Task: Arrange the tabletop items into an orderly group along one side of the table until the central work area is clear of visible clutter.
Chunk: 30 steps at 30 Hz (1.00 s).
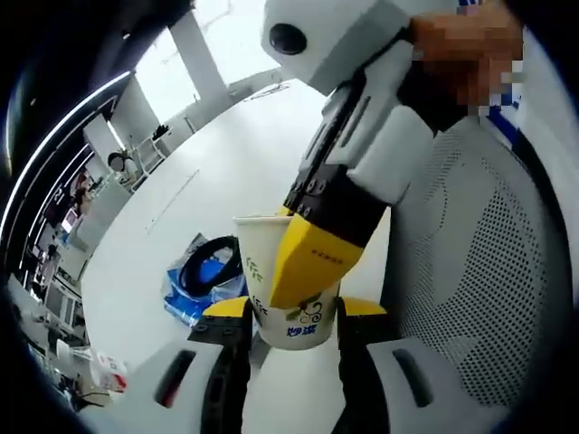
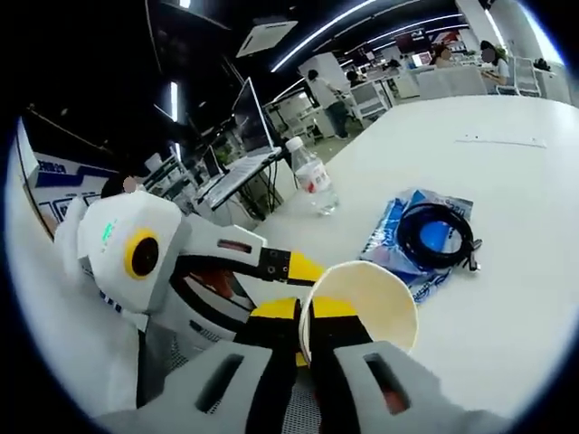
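Observation:
A white paper cup (image 1: pixel 300 331) with green and blue print stands upright between my left gripper's (image 1: pixel 294 312) yellow-tipped jaws, which press on both its sides. My right gripper (image 1: pixel 309 260) reaches down from the upper right, one yellow finger lying over the cup's rim. In the right gripper view the cup (image 2: pixel 373 298) is open-mouthed and empty, and my right gripper (image 2: pixel 306 313) is shut on the near rim, one jaw inside and one outside. The left gripper (image 2: pixel 298 268) comes in from the left beside the cup.
A blue packet (image 2: pixel 398 231) lies on the white table (image 2: pixel 507 145) with a coiled black cable (image 2: pixel 436 233) on top; the packet (image 1: pixel 185 294) is just behind the cup. Farther back stand a water bottle (image 2: pixel 312 179) and an open laptop (image 2: pixel 244 163). A white mesh chair back (image 1: pixel 479 271) is close on the right.

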{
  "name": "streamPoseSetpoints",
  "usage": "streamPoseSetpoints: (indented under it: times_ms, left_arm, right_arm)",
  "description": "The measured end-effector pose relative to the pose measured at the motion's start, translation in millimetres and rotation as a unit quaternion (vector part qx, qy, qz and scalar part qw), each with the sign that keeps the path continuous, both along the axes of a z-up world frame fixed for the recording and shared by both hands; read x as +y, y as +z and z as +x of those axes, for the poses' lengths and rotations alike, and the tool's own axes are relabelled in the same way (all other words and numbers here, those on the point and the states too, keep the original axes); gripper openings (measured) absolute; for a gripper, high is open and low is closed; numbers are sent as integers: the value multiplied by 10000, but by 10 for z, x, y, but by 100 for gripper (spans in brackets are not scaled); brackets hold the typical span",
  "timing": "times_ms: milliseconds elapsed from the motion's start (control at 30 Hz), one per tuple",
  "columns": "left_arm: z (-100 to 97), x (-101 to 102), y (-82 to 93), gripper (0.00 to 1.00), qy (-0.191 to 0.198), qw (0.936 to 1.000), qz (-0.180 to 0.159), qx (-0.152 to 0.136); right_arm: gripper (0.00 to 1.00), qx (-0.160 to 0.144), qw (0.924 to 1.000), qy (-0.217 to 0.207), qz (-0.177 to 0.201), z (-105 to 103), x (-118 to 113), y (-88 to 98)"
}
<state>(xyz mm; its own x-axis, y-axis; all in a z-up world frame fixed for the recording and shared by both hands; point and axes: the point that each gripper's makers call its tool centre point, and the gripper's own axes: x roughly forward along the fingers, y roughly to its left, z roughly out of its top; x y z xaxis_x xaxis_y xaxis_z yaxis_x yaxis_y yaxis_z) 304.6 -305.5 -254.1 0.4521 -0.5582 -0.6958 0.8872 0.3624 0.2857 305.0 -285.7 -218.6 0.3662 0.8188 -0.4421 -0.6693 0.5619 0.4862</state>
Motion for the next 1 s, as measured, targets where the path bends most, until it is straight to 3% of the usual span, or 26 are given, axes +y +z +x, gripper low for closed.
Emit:
streamPoseSetpoints:
  times_ms: [533, 1000]
  left_arm:
    - [16, 60, -16, 37, 550, 9980, -284, 124]
    - [-10, 246, -75, 36, 1079, 9924, -453, 383]
  right_arm:
    - [0, -13, 9999, -100, 17, -3, 22, -4]
    - [0, 94, 9997, -141, 147, 16, 91, -38]
